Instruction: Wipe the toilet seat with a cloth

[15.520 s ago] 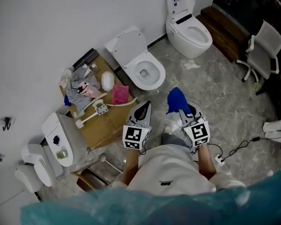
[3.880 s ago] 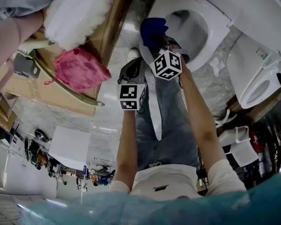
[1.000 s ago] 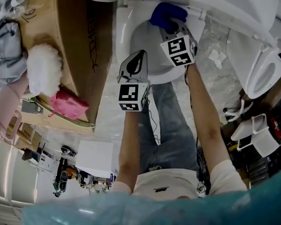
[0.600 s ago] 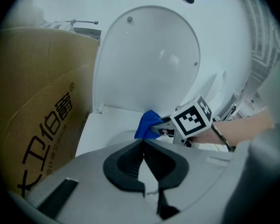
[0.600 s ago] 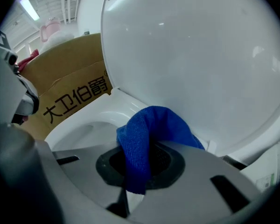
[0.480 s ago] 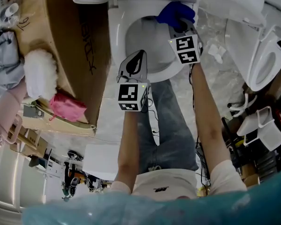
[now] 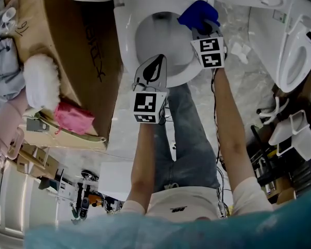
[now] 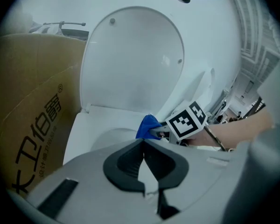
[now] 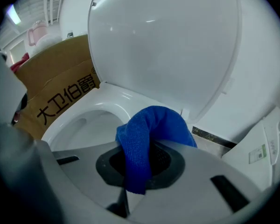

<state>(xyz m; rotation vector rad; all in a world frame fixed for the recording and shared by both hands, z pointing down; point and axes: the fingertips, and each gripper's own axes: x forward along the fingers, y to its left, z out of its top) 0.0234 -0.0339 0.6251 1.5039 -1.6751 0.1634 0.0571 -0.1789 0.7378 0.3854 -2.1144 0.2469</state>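
A white toilet stands with its lid (image 8: 133, 64) raised, and its seat (image 7: 125, 40) rings the bowl. My right gripper (image 7: 201, 29) is shut on a blue cloth (image 7: 197, 13), which rests on the seat's right rim near the hinge. In the right gripper view the cloth (image 9: 147, 139) hangs folded out of the gripper (image 9: 140, 171), above the seat (image 9: 107, 101). My left gripper (image 7: 151, 71) hovers over the seat's front edge. Its jaws are shut with nothing in them (image 8: 143, 142). The left gripper view shows the cloth (image 8: 147, 125) ahead to the right.
A brown cardboard box (image 7: 78, 45) stands close on the toilet's left, with a white fluffy duster (image 7: 39, 79) and a pink bag (image 7: 72, 115) beside it. A second toilet (image 7: 295, 51) stands to the right, and crumpled paper (image 7: 241, 50) lies on the marble floor between them.
My right gripper has slid the blue cloth a little along the right side of the seat. My left gripper has stayed shut over the front rim.
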